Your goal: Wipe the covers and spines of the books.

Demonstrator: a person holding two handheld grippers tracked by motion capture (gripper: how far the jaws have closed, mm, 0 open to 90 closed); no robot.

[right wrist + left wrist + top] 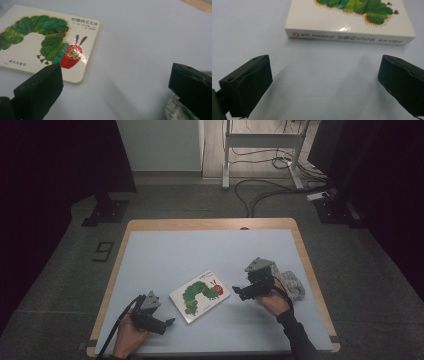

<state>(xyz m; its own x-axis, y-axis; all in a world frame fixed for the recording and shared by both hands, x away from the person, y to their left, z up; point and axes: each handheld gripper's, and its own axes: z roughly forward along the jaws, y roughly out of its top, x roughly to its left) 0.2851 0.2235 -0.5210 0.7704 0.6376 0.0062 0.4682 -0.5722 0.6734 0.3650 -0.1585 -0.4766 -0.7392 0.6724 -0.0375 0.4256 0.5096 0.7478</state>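
Note:
A white board book (200, 296) with a green caterpillar on its cover lies flat on the pale blue table top (200, 255). My left gripper (167, 324) rests low at the book's near left, jaws wide open and empty, facing the book's spine (348, 38). My right gripper (238, 291) hovers just right of the book, also open and empty. In the right gripper view the book's cover (47, 40) lies ahead to the left, with the caterpillar's red head close to the left jaw.
A grey-and-white patterned cloth bundle (292, 284) lies just right of the right hand, partly seen behind the right jaw (175, 110). The table has a wooden rim (305, 250). Cables (260, 190) and stand bases sit on the floor beyond.

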